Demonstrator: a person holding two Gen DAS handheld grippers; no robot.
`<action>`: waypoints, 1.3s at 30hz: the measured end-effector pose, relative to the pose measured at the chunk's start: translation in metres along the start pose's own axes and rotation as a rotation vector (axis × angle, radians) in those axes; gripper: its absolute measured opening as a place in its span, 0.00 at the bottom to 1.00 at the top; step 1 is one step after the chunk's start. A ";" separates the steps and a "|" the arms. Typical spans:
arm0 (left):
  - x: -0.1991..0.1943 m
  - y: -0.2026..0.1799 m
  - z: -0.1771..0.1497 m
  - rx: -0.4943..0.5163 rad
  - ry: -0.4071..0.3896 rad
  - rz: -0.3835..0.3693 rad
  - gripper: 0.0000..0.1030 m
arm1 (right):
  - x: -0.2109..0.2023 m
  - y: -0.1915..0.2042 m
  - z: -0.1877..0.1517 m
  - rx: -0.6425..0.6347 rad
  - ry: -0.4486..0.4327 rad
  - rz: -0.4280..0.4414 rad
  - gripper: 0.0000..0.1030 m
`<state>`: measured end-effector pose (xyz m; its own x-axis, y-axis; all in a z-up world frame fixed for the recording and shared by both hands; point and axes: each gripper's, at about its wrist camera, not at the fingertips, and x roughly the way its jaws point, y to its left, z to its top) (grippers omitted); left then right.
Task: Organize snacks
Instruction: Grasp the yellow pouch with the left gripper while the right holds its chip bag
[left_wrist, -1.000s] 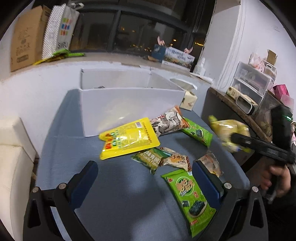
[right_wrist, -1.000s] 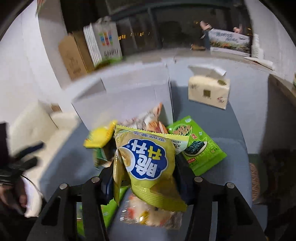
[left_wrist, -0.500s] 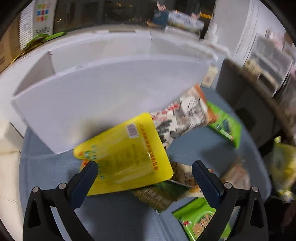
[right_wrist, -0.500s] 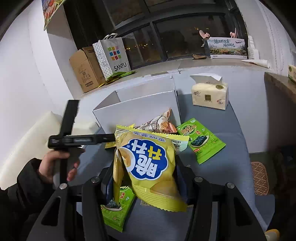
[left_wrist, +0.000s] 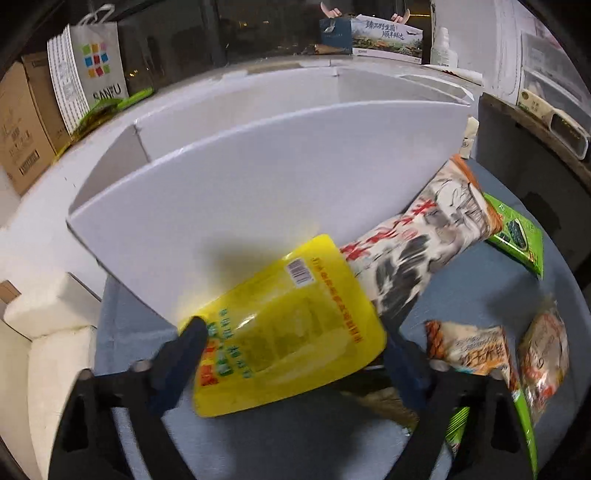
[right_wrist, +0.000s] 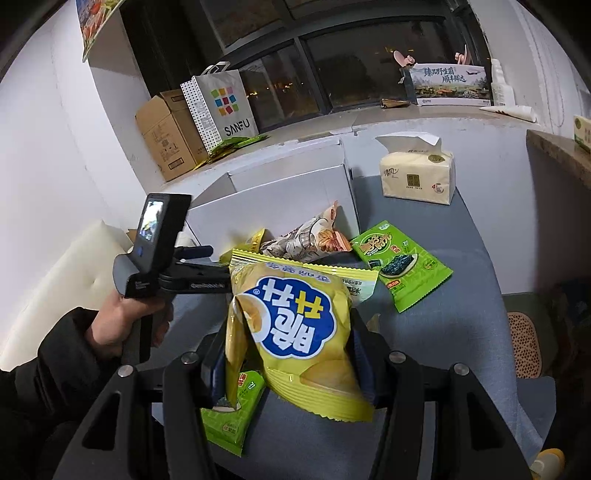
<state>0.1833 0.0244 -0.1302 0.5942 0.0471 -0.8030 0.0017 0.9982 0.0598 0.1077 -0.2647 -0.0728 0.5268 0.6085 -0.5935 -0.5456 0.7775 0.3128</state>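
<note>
Sorting looks barely begun: our right gripper (right_wrist: 291, 354) clamps the yellow-green crinkly chip bag (right_wrist: 295, 325), our left gripper (left_wrist: 291, 350) pinches the flat yellow plastic pouch (left_wrist: 284, 328) before the white cardboard box (left_wrist: 258, 184); other packets lie beside it.

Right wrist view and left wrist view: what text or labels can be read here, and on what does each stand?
"SANFU": white paper bag on the sill, with coloured squares above the word.
"脆升升": blue patch on the yellow chip bag, seen upside down.
Barcode, digits unreadable: yellow pouch.
Tissue pack, green seaweed packet, calendar box: print too small to read.
</note>
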 end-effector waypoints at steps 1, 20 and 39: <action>-0.002 0.001 0.000 0.005 -0.006 -0.006 0.81 | 0.000 0.000 0.000 0.003 -0.001 0.001 0.58; -0.090 0.019 -0.026 0.041 -0.167 -0.144 0.03 | 0.011 0.011 -0.002 -0.027 0.029 0.013 0.58; -0.027 0.075 -0.033 0.451 -0.030 -0.157 1.00 | 0.025 0.019 -0.010 -0.049 0.077 0.037 0.58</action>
<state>0.1405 0.0989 -0.1235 0.5819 -0.1113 -0.8056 0.4385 0.8772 0.1956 0.1044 -0.2360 -0.0890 0.4548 0.6212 -0.6382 -0.5963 0.7446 0.2999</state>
